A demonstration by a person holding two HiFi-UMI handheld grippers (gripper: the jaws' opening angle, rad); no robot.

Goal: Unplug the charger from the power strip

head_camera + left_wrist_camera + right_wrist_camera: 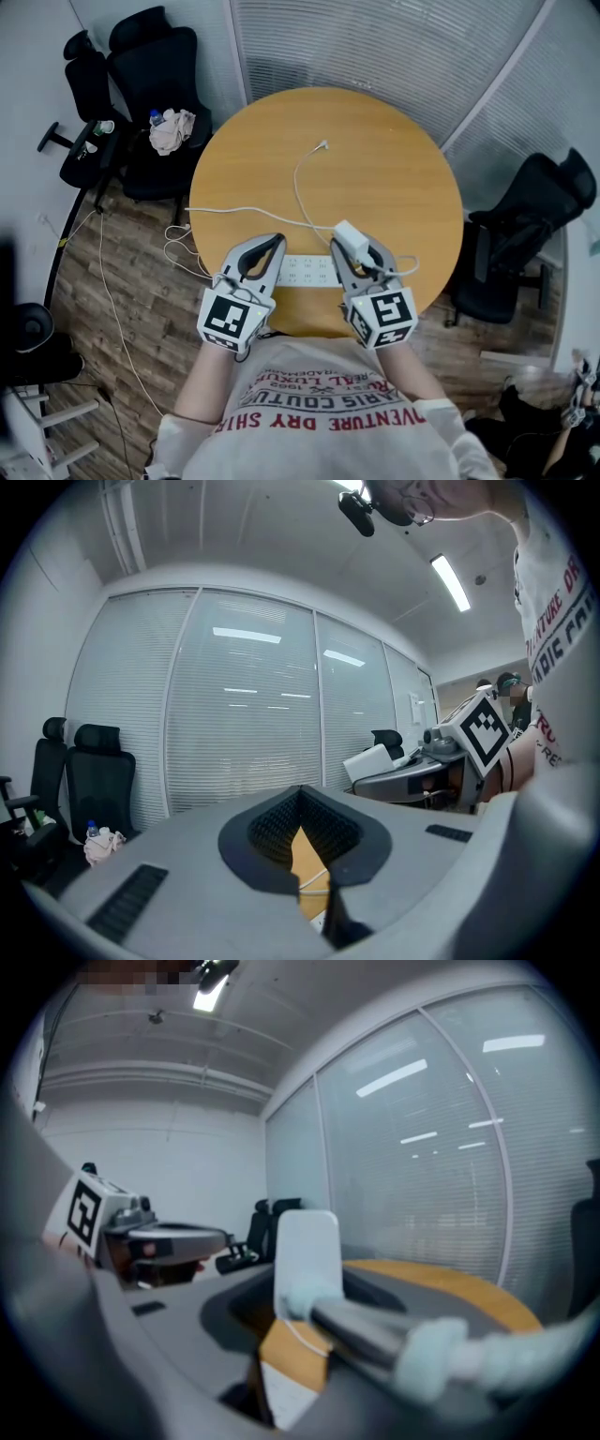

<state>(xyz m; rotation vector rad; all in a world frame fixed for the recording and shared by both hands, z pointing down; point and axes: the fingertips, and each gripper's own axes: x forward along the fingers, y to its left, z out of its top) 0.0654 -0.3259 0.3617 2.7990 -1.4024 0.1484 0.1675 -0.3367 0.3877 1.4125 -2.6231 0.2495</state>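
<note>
While my right gripper (358,246) clamps the charger (349,236), seemingly clear of the strip (309,270), my left gripper (274,244) sits closed, empty; next: lay it on the tabletop (375,159).

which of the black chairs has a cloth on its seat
The black chair closest to the table's upper-left edge: a crumpled pale cloth lies on its seat. The far-left chair and the right chair show none.

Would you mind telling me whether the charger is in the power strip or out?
Out: the right gripper holds the charger between its jaws, clear of the power strip.
</note>
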